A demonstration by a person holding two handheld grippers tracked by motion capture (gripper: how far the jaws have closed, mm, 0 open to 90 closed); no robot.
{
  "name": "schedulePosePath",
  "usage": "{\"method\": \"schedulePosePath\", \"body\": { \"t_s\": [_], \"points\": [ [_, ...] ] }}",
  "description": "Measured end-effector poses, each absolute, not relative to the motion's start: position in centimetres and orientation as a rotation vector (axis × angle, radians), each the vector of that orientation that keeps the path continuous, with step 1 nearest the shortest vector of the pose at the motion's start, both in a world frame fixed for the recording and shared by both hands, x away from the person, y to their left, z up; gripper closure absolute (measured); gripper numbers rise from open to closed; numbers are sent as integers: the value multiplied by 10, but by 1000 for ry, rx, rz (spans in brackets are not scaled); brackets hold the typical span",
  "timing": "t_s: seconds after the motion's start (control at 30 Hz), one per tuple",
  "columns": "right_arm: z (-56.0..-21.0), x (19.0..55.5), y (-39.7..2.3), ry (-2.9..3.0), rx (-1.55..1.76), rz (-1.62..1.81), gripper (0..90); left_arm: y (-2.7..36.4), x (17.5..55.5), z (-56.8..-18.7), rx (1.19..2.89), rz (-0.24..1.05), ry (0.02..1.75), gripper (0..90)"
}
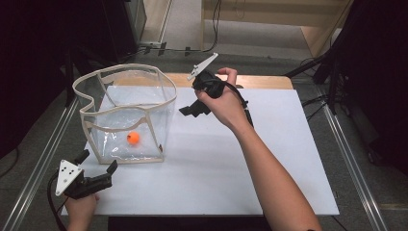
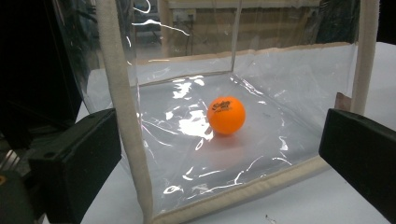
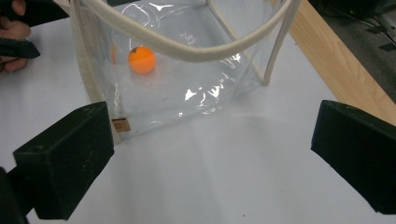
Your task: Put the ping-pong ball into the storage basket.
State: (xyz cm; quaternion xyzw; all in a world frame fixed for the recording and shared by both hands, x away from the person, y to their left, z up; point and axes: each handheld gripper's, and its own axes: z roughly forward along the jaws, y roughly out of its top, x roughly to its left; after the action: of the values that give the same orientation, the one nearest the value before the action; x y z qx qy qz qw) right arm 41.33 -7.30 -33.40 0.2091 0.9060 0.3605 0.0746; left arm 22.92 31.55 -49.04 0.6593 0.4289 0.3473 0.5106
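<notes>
A: Item one, high view. What stood on the table?

B: A clear plastic tote bag (image 1: pixel 126 115) with cream webbing trim, upright on the white board (image 1: pixel 269 159), toward its far left. An orange ping-pong ball (image 1: pixel 133 138) lay inside on the bag's floor, near the front wall. The bag stood open-topped, its handles slack over the rim, likely so things could be dropped in from above.

A: And the grippers?

B: The left gripper (image 1: pixel 98 169) rested at the near left edge, just off the bag's near corner, jaws spread and empty, seemingly placed to steady the bag. The right gripper (image 1: pixel 192 109) was held above the board just right of the bag, tilted down toward it, jaws apart with nothing in them.

A: Item two, left gripper view.

B: Both black jaws stood wide on either side of the bag's near corner seam (image 2: pixel 123 107), not pressing on it. The ball (image 2: pixel 226 115) sat behind the clear wall, at rest mid-floor.

A: Item three, right gripper view.

B: Jaws released, wide apart, bare white board between them. The bag (image 3: pixel 187 88) lay ahead, a handle (image 3: pixel 187 49) arching across its mouth, the ball (image 3: pixel 141 60) on the floor toward the far side. I judged the delivery done: ball bagged, right gripper free.
</notes>
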Motion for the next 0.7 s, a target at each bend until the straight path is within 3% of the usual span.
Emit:
{"method": "schedulePosePath", "body": {
  "t_s": [0.7],
  "points": [
    [-367, 401, -89, 2717, 657, 1079, 0, 315, 229, -490, 1593, 840, 1030, 0]
  ]
}}
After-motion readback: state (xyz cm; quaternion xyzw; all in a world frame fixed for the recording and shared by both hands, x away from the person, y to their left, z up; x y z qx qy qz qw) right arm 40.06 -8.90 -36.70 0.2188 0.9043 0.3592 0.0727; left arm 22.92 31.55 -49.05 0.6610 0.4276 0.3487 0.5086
